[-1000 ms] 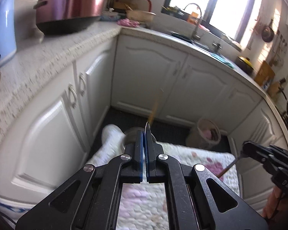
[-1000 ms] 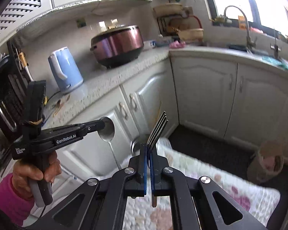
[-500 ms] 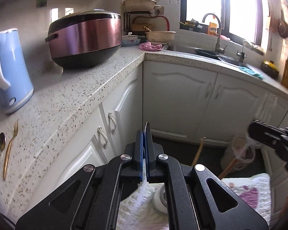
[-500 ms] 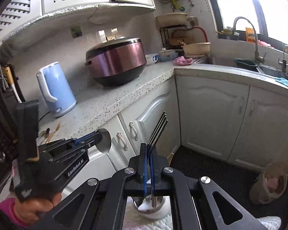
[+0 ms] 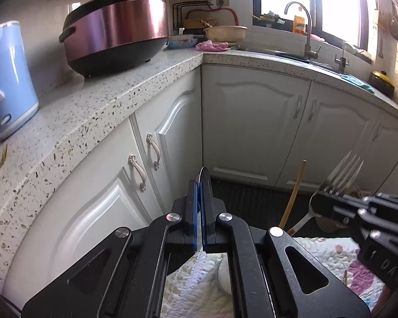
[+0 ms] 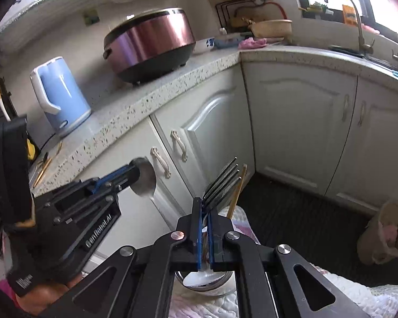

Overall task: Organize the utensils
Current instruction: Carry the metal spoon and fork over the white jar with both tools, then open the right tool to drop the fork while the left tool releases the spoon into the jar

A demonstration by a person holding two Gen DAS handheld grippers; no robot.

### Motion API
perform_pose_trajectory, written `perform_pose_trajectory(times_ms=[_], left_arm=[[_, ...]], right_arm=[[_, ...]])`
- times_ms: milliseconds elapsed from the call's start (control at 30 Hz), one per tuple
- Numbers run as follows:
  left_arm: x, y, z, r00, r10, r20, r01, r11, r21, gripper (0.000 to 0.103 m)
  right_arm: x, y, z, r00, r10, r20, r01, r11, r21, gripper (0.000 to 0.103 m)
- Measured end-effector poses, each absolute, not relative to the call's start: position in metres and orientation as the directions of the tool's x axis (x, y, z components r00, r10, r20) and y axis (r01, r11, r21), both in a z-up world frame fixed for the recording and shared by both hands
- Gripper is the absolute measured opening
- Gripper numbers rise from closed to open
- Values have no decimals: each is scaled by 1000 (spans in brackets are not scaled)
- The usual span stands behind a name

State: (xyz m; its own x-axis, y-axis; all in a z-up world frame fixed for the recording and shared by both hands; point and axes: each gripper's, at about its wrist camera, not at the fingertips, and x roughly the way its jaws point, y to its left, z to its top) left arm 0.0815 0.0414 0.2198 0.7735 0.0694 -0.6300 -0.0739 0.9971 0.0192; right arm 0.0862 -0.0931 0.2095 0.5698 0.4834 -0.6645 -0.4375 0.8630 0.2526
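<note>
Both wrist views angled downward, sharing countertop (image 5: 98, 111), rice cooker (image 6: 148, 45)

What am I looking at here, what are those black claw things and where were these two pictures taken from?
They are two hand-held grippers a person carries, each with a camera looking along its fingers. One picture is from the left gripper, shut on a spoon. The other is from the right gripper, shut on a fork. Below sits a glass jar on a quilted cloth, already holding a wooden stick. On the counter stand a blue kettle and a rice cooker.
</note>
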Motion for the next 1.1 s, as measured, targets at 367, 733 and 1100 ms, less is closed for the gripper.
perform_pose_trajectory(times_ms=[367, 733, 1100], left_arm=[[74, 32, 223, 792, 112, -601, -76, 993, 85, 0], [66, 34, 217, 786, 43, -617, -52, 999, 3, 1], [52, 43, 188, 718, -57, -694, -51, 990, -134, 1]], right_arm=[[91, -85, 176, 505, 462, -729, -420, 869, 260, 2], [93, -107, 165, 486, 458, -744, -357, 882, 309, 36], [71, -128, 171, 482, 492, -725, -342, 868, 361, 43]])
